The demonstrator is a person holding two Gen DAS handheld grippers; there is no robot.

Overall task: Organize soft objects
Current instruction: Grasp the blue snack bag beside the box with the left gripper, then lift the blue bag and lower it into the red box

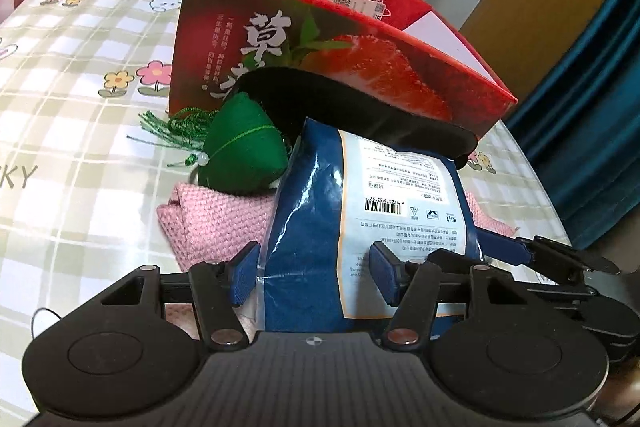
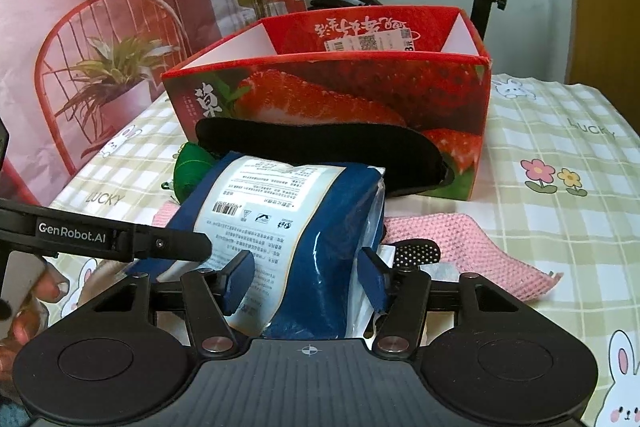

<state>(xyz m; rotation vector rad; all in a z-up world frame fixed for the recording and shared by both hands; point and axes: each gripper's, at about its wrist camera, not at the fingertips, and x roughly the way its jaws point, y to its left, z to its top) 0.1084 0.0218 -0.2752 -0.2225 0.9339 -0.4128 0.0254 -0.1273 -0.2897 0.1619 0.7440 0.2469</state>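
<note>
Both tongs, left (image 1: 314, 273) and right (image 2: 306, 277), around blue packet (image 1: 312, 211).

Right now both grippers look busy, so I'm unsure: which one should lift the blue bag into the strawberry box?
Probably right: the right gripper straddles the blue bag facing the strawberry box squarely; the left gripper meets it at an angle.

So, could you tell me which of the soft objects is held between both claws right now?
The blue packet: the left claw and the right claw both close on it, while the green pouch, black piece and pink cloth lie free.
</note>
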